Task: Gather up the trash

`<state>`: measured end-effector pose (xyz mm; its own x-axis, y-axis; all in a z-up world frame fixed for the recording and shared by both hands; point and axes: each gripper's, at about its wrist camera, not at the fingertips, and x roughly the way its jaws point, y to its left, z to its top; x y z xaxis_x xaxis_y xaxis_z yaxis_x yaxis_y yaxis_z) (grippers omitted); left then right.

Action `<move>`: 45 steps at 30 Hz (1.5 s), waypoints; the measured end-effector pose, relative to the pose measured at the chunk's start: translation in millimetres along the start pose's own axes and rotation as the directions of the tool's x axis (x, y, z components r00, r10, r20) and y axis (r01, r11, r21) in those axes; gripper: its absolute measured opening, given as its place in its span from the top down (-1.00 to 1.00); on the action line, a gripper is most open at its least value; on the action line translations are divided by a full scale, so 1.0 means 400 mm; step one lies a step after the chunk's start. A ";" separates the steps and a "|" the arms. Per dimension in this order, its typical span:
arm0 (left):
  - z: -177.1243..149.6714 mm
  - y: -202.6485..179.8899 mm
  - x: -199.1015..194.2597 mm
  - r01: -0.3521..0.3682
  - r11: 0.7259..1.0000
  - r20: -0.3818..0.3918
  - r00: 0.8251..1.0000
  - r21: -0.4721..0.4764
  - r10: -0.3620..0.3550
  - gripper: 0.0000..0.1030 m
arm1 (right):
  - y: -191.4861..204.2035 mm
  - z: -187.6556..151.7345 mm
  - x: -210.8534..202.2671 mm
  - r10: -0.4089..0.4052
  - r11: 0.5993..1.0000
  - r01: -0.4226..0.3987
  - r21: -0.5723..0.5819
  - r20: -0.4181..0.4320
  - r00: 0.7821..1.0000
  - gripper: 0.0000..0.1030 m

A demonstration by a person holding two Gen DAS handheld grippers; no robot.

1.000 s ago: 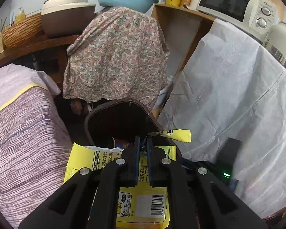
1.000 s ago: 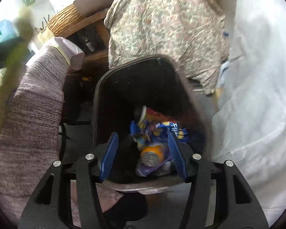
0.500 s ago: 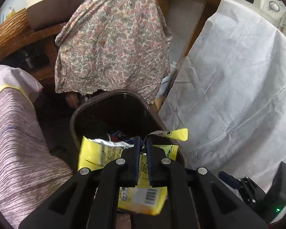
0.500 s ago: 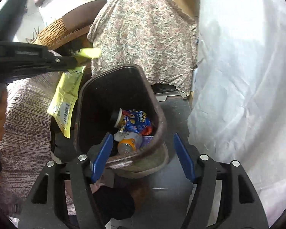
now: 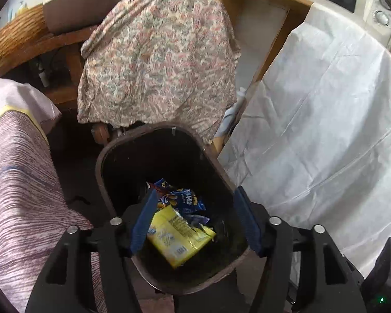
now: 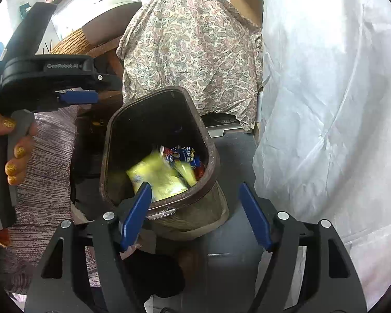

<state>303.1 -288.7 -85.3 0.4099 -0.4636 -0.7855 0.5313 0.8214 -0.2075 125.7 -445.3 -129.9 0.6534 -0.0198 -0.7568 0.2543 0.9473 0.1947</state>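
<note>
On my right I see a big white crinkled sheet [image 5: 325, 120] draped over furniture, and straight ahead a paisley-patterned cloth [image 5: 156, 60] hangs over something bulky, with a striped purplish fabric [image 5: 18, 182] on my left. Below the paisley cloth stands the dark brown plastic trash bin [image 5: 104, 161], open at the top, its rim just under both of my tools. My left gripper [image 5: 194, 219] hangs right over the bin mouth; its jaws have just been opening and now stand wide, with nothing pressed between the blue fingers [image 5: 143, 216]. In the right wrist view that same tool enters from the left, held by a hand [image 6: 15, 151] with glittery gold nails. My right gripper [image 6: 195, 214] sits a little nearer the bin's front edge, its jaws also having just been opening, wide and empty. The yellow snack wrapper [image 5: 178, 234] is inside the bin, blurred in the right view, lying on top of a blue crisp packet [image 5: 179, 198] and other rubbish I cannot make out.
</note>
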 end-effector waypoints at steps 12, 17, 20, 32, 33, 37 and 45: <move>-0.107 0.030 -0.310 -0.055 0.997 0.236 0.971 0.049 0.042 -0.90 | 0.058 0.009 -0.119 0.003 0.999 0.002 -0.052 0.106 0.994 -0.53; -0.206 0.081 -0.466 -0.145 0.988 0.346 0.931 0.051 0.119 -0.90 | 0.142 0.010 -0.210 -0.004 0.990 0.034 -0.138 0.215 0.977 -0.67; -0.256 0.113 -0.522 -0.182 0.983 0.369 0.916 0.031 0.158 -0.90 | 0.198 0.008 -0.266 0.022 0.983 0.029 -0.182 0.274 0.962 -0.78; -0.447 0.181 -0.687 -0.332 0.938 0.471 0.815 -0.097 0.337 -0.90 | 0.376 -0.049 -0.446 0.146 0.960 -0.026 -0.280 0.418 0.897 -0.89; -0.459 0.183 -0.697 -0.329 0.939 0.474 0.814 -0.099 0.335 -0.90 | 0.385 -0.057 -0.459 0.149 0.958 -0.024 -0.285 0.427 0.892 -0.89; -0.513 0.181 -0.740 -0.341 0.930 0.499 0.788 -0.135 0.361 -0.90 | 0.405 -0.093 -0.498 0.169 0.954 -0.032 -0.299 0.442 0.881 -0.89; -0.608 0.159 -0.800 -0.372 0.901 0.545 0.718 -0.224 0.432 -0.90 | 0.456 -0.186 -0.570 0.171 0.943 -0.001 -0.333 0.482 0.859 -0.89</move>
<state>25.4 -7.5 11.2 0.9283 -0.1592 -0.3359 0.1601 0.9868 -0.0253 -29.9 -244.4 31.6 0.9485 -0.0088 -0.3166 0.0015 0.9997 -0.0233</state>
